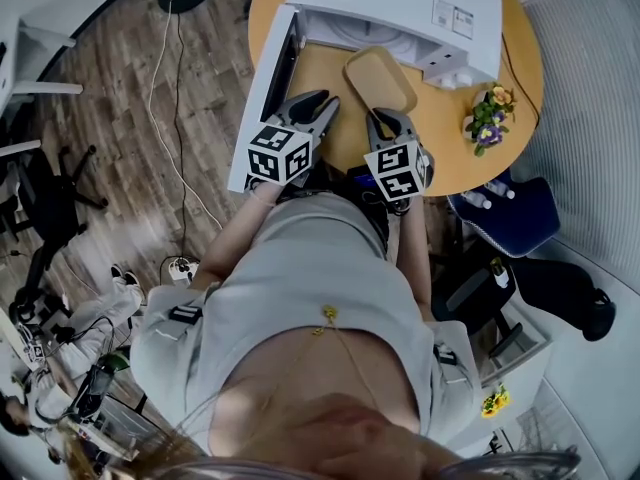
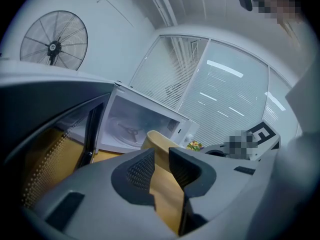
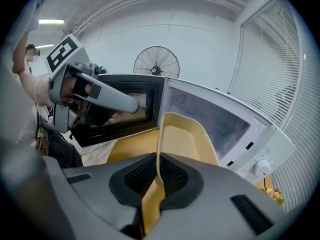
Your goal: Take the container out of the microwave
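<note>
On the table (image 1: 330,73), far side: white microwave (image 1: 400,3), its door (image 1: 265,98) swung open at the left.
Container (image 1: 380,78): tan, shallow, empty; out of the microwave, over the table just in front of the opening; whether it rests on the table cannot be told.
Right gripper (image 1: 385,120): jaws pinching the container's near rim.
Left gripper (image 1: 318,103): jaws spread, nothing between the pads; beside the door, just left of the container.
Flowers (image 1: 488,118): small bunch at the table's right edge, well apart from the container.
</note>
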Demonstrator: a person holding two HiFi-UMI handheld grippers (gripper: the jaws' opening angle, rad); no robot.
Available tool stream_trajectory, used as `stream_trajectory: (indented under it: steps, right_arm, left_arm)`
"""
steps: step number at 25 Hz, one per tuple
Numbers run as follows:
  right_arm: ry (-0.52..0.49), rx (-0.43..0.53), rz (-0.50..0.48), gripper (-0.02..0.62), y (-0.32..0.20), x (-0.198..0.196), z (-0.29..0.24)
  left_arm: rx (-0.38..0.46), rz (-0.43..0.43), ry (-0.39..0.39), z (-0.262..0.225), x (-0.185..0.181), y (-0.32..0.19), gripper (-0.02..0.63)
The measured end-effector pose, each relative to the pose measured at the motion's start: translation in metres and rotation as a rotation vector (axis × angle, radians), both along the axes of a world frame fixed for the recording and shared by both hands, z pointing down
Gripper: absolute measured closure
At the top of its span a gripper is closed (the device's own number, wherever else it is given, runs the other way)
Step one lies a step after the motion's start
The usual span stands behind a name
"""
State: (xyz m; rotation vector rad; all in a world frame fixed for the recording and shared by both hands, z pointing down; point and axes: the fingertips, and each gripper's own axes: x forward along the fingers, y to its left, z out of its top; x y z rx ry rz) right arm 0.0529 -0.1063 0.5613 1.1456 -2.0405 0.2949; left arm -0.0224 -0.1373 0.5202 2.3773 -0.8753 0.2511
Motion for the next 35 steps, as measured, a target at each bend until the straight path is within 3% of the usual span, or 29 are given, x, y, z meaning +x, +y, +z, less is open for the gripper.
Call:
stream_trajectory:
  steps: [35]
  right_arm:
    - [0.023,0.021,-0.173,0.566,0.030,0.002,-0.019]
  left_arm:
    - [0.008,-0.191,-0.026,0.001,-0.014,0.020,0.503]
